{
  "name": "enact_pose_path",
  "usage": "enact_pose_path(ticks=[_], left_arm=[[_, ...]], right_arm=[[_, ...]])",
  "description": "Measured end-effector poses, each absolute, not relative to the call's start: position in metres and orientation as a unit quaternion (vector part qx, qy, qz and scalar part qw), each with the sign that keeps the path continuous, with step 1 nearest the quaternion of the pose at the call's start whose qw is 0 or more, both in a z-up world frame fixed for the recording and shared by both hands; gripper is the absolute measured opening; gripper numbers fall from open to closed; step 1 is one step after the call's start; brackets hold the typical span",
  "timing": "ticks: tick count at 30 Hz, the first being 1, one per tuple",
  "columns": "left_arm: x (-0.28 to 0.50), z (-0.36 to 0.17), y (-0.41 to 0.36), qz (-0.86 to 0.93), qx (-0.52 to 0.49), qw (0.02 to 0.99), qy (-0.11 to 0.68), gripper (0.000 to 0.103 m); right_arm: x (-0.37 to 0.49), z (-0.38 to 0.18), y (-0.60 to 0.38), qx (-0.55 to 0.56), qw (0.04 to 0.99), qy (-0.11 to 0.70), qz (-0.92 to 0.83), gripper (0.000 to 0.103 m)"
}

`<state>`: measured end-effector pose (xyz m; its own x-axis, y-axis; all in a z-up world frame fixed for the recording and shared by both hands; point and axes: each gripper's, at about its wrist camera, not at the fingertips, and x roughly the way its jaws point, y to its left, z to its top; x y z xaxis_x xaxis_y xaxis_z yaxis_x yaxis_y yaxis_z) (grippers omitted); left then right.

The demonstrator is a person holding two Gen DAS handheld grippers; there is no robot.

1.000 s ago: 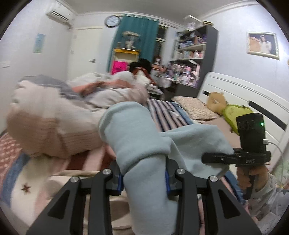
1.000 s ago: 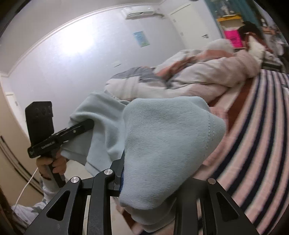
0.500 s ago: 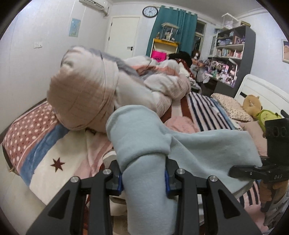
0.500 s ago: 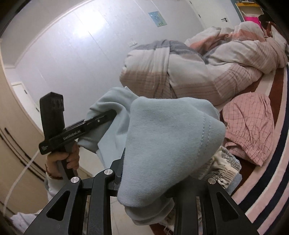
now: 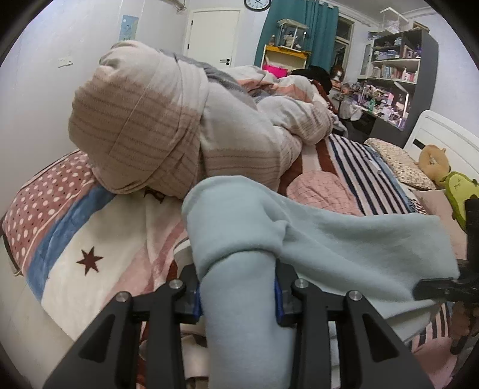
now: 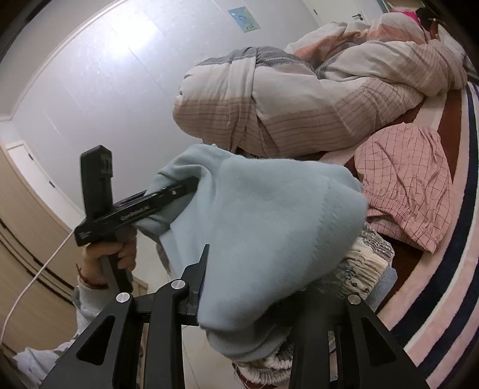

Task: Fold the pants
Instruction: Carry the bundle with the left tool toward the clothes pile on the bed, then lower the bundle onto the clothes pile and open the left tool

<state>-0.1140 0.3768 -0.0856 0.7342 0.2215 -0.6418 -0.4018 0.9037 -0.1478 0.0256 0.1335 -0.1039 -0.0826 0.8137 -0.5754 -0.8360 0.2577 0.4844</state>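
Pants [image 5: 239, 299] between left claw [image 5: 236, 296] pads

Pale blue fleece pants [image 5: 344, 236]; beige-and-grey striped duvet [image 5: 155, 119]; pink checked shorts [image 6: 407, 182]; teal curtain [image 5: 314, 27] at upper right

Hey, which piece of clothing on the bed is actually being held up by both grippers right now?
The pale blue fleece pants; the pink checked shorts lie loose on the striped blanket, untouched.
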Motion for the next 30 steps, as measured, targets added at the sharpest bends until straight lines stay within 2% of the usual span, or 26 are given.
enact_pose_path(ticks=[9, 14, 19, 23, 27, 30], left_arm=[[-0.109, -0.09, 0.377, 0.19, -0.132, 0.915, 0.33, 0.04], [-0.11, -0.085, 0.371, 0.21, -0.112, 0.913, 0.332, 0.054], [-0.116, -0.076, 0.365, 0.216, -0.106, 0.914, 0.326, 0.07], [-0.122, -0.065, 0.354, 0.219, -0.101, 0.917, 0.317, 0.074], [-0.126, -0.054, 0.339, 0.225, -0.088, 0.92, 0.31, 0.077], [-0.132, -0.045, 0.325, 0.222, -0.078, 0.926, 0.296, 0.08]], right_arm=[[0.017, -0.097, 0.125, -0.039, 0.687, 0.395, 0.609, 0.031], [0.017, -0.097, 0.121, -0.04, 0.69, 0.395, 0.605, 0.032], [0.017, -0.095, 0.115, -0.041, 0.692, 0.393, 0.605, 0.037], [0.017, -0.095, 0.111, -0.042, 0.694, 0.389, 0.604, 0.043], [0.014, -0.092, 0.103, -0.042, 0.701, 0.382, 0.601, 0.059], [0.011, -0.089, 0.097, -0.042, 0.704, 0.377, 0.6, 0.06]])
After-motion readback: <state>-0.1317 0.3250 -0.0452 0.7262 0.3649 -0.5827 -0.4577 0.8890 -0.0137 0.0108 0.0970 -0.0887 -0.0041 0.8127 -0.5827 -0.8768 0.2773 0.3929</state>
